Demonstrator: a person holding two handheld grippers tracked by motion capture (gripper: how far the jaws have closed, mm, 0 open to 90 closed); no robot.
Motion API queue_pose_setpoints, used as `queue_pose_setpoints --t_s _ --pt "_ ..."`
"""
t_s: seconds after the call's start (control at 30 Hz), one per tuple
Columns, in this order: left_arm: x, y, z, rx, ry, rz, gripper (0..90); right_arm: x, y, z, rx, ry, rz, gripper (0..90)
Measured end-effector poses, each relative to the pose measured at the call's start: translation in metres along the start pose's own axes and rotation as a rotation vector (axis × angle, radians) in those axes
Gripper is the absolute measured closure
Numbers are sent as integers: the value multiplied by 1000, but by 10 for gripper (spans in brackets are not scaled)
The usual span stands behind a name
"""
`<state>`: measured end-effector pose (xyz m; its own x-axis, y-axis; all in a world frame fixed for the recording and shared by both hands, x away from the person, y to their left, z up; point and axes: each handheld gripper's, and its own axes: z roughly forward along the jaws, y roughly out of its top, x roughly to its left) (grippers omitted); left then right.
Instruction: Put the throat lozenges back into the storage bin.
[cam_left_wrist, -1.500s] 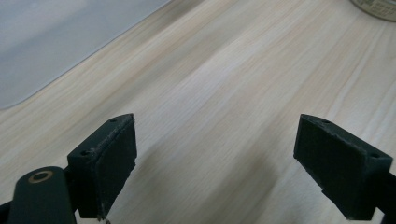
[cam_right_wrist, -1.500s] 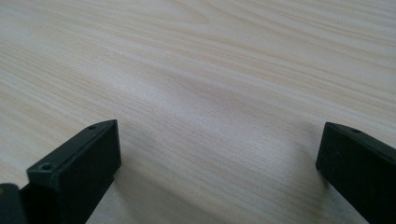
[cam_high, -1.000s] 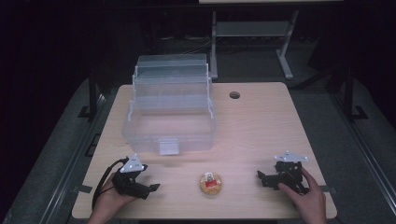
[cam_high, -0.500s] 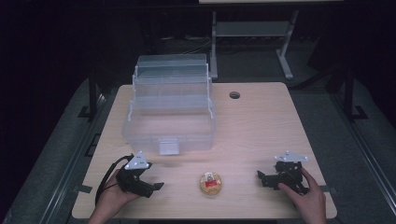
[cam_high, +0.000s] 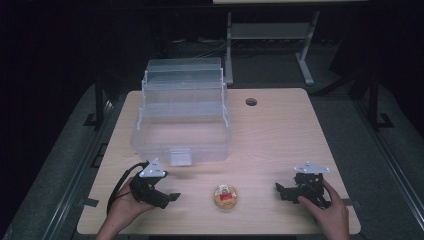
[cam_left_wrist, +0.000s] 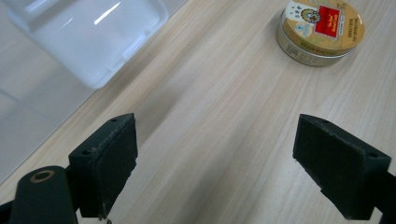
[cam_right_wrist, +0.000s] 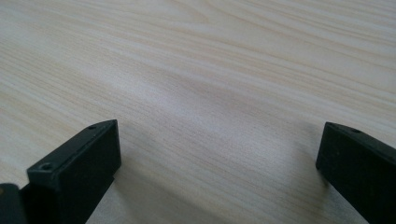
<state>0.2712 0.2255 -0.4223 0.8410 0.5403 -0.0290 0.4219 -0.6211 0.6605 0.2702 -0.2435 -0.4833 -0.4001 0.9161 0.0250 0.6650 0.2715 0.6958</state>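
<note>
Resting low on the pale wooden worktop (cam_high: 280, 130), the left tool (cam_high: 167, 197) points toward the small round gold tin with a red label (cam_high: 226, 196), which lies flat near the front edge, between the two hands and a little in front of the clear plastic tiered storage box (cam_high: 182, 120). From the left gripper view the jaws stand wide apart with nothing between them, the tin (cam_left_wrist: 320, 31) sitting well ahead and off to the right of their line, and a corner of the clear box (cam_left_wrist: 88, 42) off to the left. The right tool (cam_high: 282, 190) is likewise spread open and empty over bare wood, near the tin's other side. If the left tool is to take the tin, the likely trouble is the offset: closing in along the present line would catch the low, smooth metal wall off-centre, so that one jaw pushes it and it skids across the slick worktop or spins out of the grip. Coming in too high could also let the jaws slide over the shallow lid instead of clamping its rim.
</note>
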Motion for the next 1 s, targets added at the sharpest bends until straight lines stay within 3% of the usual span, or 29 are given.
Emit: queue_pose_setpoints --t_s 1.0 --pt "-9 26 14 33 -62 39 133 0 0 0 0 0 1 0"
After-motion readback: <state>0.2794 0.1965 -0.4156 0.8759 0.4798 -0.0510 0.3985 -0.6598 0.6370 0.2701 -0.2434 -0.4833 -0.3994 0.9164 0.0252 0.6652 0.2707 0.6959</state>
